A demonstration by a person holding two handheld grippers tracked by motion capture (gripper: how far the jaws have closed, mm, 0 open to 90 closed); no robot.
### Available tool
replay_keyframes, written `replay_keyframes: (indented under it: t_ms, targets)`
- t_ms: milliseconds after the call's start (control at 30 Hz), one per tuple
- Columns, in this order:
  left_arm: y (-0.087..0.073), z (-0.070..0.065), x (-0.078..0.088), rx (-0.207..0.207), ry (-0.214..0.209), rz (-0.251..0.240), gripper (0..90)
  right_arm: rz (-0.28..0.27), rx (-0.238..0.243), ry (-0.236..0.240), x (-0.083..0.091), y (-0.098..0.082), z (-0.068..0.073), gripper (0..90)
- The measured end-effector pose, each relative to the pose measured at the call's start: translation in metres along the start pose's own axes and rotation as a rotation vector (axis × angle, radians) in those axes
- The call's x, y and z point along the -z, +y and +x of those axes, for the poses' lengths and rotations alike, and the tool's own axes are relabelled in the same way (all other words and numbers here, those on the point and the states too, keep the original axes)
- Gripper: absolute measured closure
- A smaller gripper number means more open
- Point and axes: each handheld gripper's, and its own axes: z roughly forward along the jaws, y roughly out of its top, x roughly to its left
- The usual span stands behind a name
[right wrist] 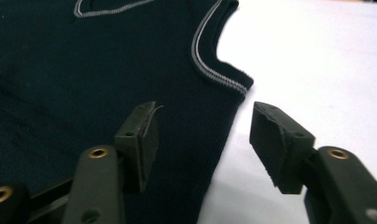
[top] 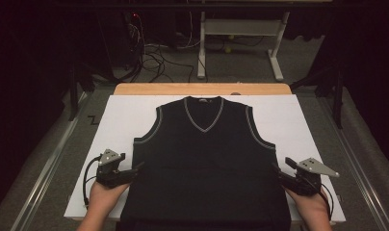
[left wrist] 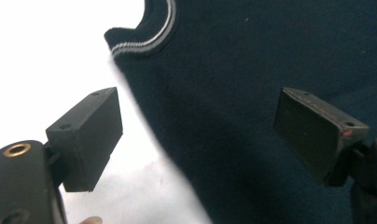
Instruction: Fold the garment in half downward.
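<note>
I see a dark navy sleeveless vest (top: 204, 163), grey-striped trim, flat on the white worktop (top: 125, 115); left gripper (top: 135, 171) and right gripper (top: 279, 174) both spread, straddling its side edges.

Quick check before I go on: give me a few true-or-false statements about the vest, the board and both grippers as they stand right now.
1. The dark knitted sleeveless vest with grey-striped trim lies spread flat, V-neck pointing away from the person. True.
2. The vest rests on a green cloth. False: it lies on a white board set on a wooden table.
3. The left gripper straddles the vest's side edge, one pad over the board, one over the fabric. True.
4. The right gripper is clamped shut on the vest's neckline. False: its jaws stand apart at the side edge, below the armhole, with no pinch visible.
5. The vest is folded in half. False: both armholes and the full front show.
</note>
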Motion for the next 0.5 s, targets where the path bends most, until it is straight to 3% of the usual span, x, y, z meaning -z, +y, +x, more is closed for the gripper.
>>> replay_keyframes:
  t_ms: [200, 367, 467, 500]
  targets:
    - [0.000, 0.002, -0.006, 0.024, 0.004, 0.056, 20.1, 0.059, -0.018, 0.009, -0.007, 0.001, -0.003, 55.5]
    - [0.005, 0.002, -0.015, 0.030, 0.001, 0.103, 28.8, 0.108, -0.030, 0.003, -0.015, 0.006, -0.007, 57.7]
    - [0.010, 0.000, -0.022, 0.004, 0.027, 0.147, 28.9, 0.148, -0.036, -0.008, -0.022, 0.011, -0.009, 58.8]
    - [0.012, 0.000, -0.023, -0.003, 0.034, 0.155, 33.0, 0.169, -0.038, -0.017, -0.026, 0.016, -0.010, 59.1]
